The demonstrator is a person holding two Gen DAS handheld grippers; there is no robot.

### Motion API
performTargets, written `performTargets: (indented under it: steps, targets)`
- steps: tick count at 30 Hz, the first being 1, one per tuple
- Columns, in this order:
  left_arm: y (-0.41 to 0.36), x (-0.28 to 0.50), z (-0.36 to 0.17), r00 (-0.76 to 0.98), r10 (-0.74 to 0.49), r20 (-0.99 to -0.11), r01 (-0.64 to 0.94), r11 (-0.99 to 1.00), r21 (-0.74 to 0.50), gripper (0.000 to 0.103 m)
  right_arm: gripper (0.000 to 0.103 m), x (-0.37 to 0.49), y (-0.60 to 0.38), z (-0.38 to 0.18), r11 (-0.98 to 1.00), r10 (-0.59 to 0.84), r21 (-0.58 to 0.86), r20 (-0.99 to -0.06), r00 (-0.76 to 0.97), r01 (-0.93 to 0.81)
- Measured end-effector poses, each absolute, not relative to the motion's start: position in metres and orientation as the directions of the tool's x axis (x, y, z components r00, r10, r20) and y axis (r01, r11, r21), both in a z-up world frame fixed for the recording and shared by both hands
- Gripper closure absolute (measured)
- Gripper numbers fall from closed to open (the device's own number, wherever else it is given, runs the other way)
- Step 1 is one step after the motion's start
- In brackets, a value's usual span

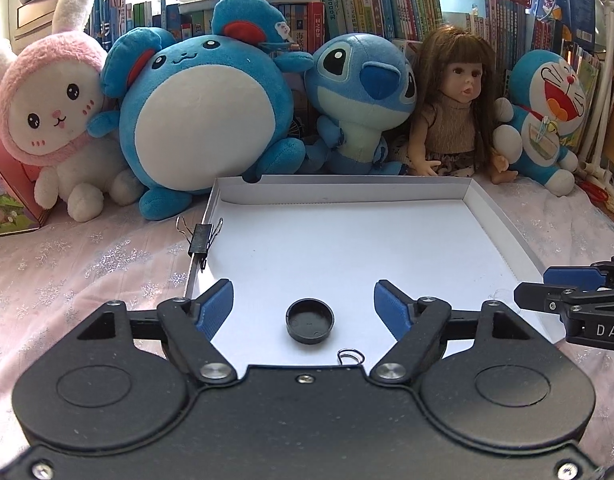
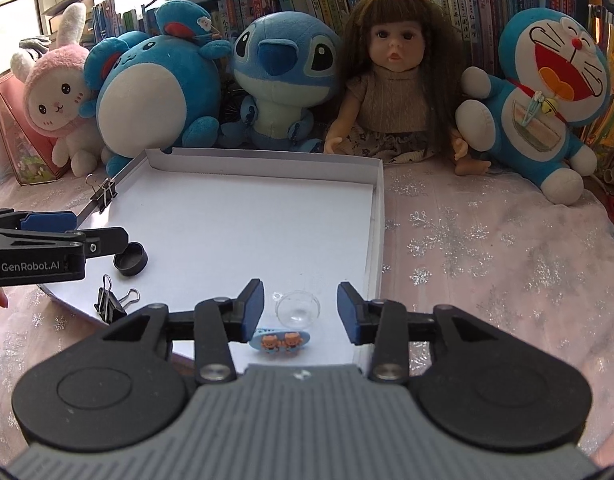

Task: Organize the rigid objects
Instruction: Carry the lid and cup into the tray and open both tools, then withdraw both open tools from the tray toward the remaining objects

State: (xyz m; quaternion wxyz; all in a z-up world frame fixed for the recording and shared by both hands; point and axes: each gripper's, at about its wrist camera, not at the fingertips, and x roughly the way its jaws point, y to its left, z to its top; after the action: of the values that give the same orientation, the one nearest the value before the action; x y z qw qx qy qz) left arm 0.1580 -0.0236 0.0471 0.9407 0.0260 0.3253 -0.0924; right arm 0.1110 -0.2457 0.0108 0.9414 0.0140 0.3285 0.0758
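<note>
Pink snowflake-print cloth (image 2: 487, 248) covers the surface; a row of plush toys w/ a long-haired doll (image 2: 391, 80) sits at the back, in front of the books. Shallow white cardboard tray (image 1: 347, 190) lies flat on the cloth, just in front of the toys. Left gripper (image 1: 303, 304) hangs over the tray's near-left part, jaws apart, nothing pressed betw. them; the round black plastic cap (image 1: 310, 321) lies open side up on the tray floor between the pads, touching neither. Right gripper (image 2: 300, 308) is over the near-right part, jaws apart too; the clear plastic half-sphere (image 2: 298, 309) sits on the tray betw. them, apart from both pads as far as the glare lets me tell. Small blue oval clip w/ two orange bears (image 2: 281, 342) lies just nearer than it. One black binder clip (image 1: 199, 240) grips the tray's left wall; a 2nd black binder clip (image 2: 111, 304) sits at the near-left rim.
</note>
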Motion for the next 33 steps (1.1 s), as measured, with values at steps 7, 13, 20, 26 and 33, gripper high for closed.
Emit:
performTargets:
  steps: [7, 13, 20, 26, 33]
  targets:
    - [-0.021, 0.122, 0.051, 0.787, -0.19, -0.587, 0.203, 0.978, -0.045, 0.018, 0.028, 0.08, -0.248, 0.015, 0.986, 0.153, 0.028, -0.565, 0.811, -0.167]
    - [-0.023, 0.086, 0.044, 0.784, -0.226, -0.578, 0.231, 0.971, -0.066, 0.016, 0.019, 0.05, -0.243, 0.012, 0.977, 0.162, -0.033, -0.518, 0.84, -0.209]
    - [-0.023, 0.048, 0.033, 0.783, -0.226, -0.579, 0.224, 0.972, -0.075, 0.014, 0.016, 0.02, -0.238, 0.006, 0.966, 0.179, -0.079, -0.477, 0.86, -0.245]
    - [-0.02, 0.019, 0.018, 0.779, -0.231, -0.583, 0.215, 0.972, -0.098, 0.014, 0.015, 0.004, -0.236, -0.002, 0.963, 0.193, -0.077, -0.468, 0.863, -0.257]
    - [-0.016, -0.009, 0.015, 0.801, -0.233, -0.551, 0.243, 0.968, -0.057, 0.013, 0.015, -0.022, -0.243, -0.009, 0.961, 0.184, -0.098, -0.469, 0.864, -0.257]
